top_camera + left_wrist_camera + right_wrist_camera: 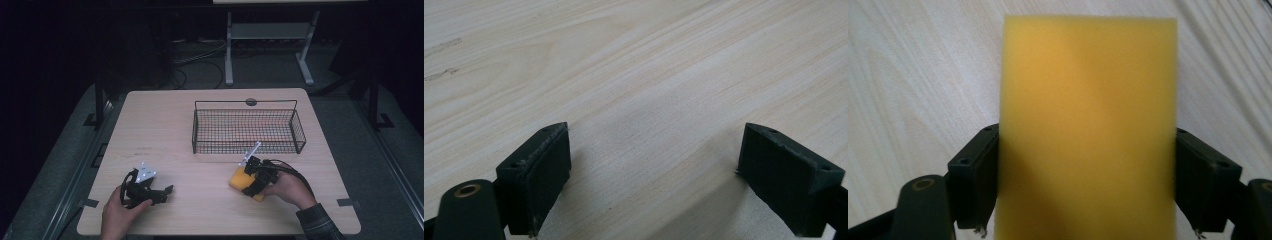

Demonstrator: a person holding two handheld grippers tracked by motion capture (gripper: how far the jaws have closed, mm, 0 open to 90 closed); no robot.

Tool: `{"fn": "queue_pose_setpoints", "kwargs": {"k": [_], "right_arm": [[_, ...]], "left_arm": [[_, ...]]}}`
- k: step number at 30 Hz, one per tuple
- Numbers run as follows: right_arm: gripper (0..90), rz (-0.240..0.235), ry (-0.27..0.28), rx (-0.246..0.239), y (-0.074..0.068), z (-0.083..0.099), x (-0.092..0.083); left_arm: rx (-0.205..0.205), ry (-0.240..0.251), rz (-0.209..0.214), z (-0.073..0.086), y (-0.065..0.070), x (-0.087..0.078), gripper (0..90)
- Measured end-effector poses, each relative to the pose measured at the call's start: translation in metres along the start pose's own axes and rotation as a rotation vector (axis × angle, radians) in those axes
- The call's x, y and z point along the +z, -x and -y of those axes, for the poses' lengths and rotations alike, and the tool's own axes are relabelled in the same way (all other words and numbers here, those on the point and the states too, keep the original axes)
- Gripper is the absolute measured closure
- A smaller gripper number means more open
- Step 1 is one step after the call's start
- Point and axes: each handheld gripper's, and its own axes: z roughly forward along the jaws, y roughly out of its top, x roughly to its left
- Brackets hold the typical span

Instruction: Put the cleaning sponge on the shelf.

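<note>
Now, from the high view I see the right tongs [250,176] set down over a yellow sponge [239,178] that lies flat on the table [150,125], just in front of the near wall of the wire basket [248,126]. My left tongs [162,192] rest on the table at the near left, well apart from the sponge and the basket.

In the left gripper view the two black jaws stand wide apart with bare wood grain between them; they are open and hold nothing.

In the right gripper view the sponge [1088,125] stands between the jaws and runs away from the camera across the table. Both pads [975,180] sit right against its long sides, and I see no gap on either flank. The sponge edges look straight, so I judge the squeeze is light at most, but the pads do meet the foam.

As I read it, the step in hand is the grasp itself: taking hold of the sponge to carry it into the basket. The next move calls for a firmer pinch, since foam gives, then a lift clear of the basket's near wall before I go forward and let go inside.
</note>
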Motion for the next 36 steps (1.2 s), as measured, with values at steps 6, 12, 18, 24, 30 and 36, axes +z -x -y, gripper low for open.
{"fn": "queue_pose_setpoints", "kwargs": {"k": [6, 12, 18, 24, 30, 36], "right_arm": [[23.2, -0.014, -0.005, 0.001, 0.0, 0.0, -0.004], [23.3, -0.022, -0.002, 0.014, 0.002, 0.0, -0.01], [23.2, -0.019, 0.0, 0.028, 0.006, 0.001, -0.018], [23.2, -0.005, 0.013, 0.038, 0.009, 0.002, -0.027], [23.2, 0.002, 0.025, 0.04, 0.011, 0.002, -0.035], [23.2, 0.011, 0.033, 0.047, 0.015, 0.003, -0.042]], "left_arm": [[0.0, 0.0, 0.0, 0.0, 0.0, 0.0, 12.7], [0.0, 0.0, 0.0, 0.0, 0.0, 0.0, 12.7], [0.0, 0.0, 0.0, 0.0, 0.0, 0.0, 12.7], [0.0, 0.0, 0.0, 0.0, 0.0, 0.0, 12.7], [0.0, 0.0, 0.0, 0.0, 0.0, 0.0, 12.7], [0.001, 0.0, -0.001, 0.0, 0.0, 0.0, 12.7]]}}
